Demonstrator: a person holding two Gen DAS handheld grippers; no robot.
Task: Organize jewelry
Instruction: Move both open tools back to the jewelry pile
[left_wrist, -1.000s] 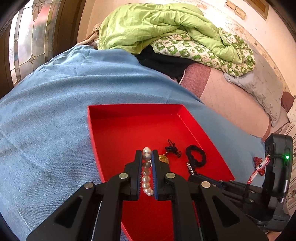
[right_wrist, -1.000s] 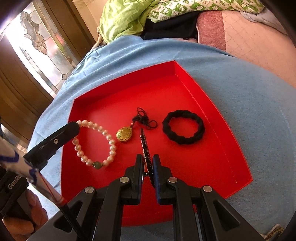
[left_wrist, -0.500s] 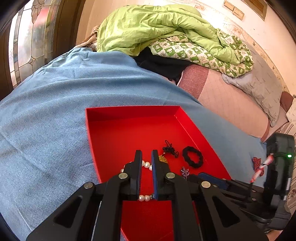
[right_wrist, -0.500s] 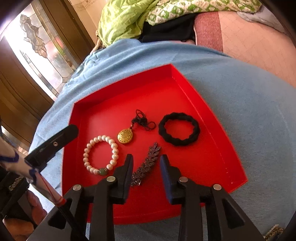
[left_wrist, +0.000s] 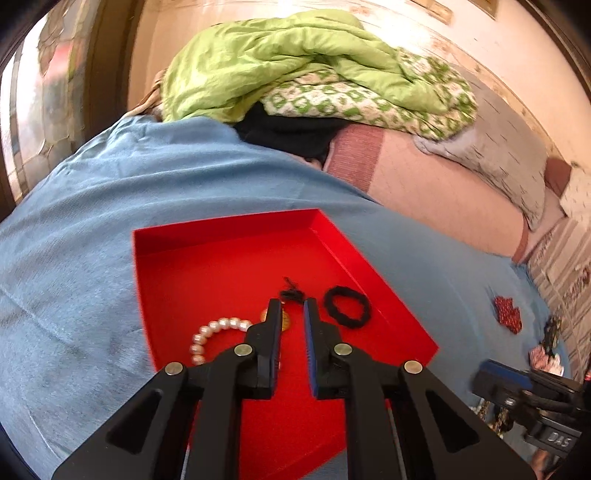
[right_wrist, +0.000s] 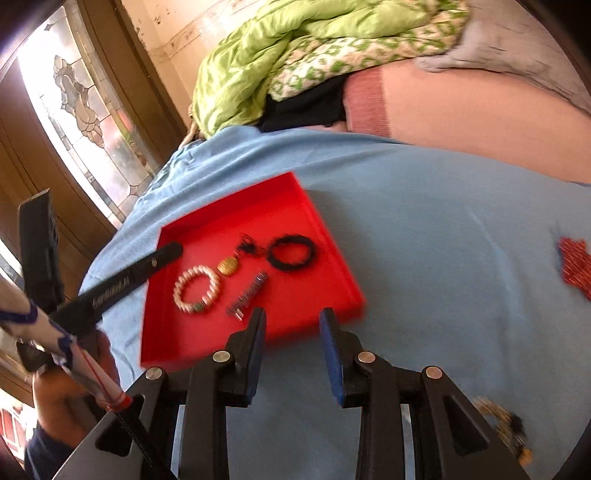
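Our left gripper (left_wrist: 289, 314) jaws slightly apart, empty, above red tray (right_wrist: 321, 229); pearl bracelet (right_wrist: 196, 290) left of them. Right gripper (right_wrist: 291, 319) jaws spread, empty, tray's near edge between them.

Pearl bracelet (left_wrist: 214, 334) half hidden behind the left jaws, gold pendant (left_wrist: 284, 320) mostly covered, red tray (right_wrist: 354, 295) edge blurred

We count one red tray (right_wrist: 325, 236) holding four pieces: one pearl bracelet (right_wrist: 196, 290), one gold pendant (right_wrist: 228, 266), one black braided ring (right_wrist: 291, 252), one dark beaded clip (right_wrist: 248, 293). Outside it, one red beaded piece (right_wrist: 574, 267).
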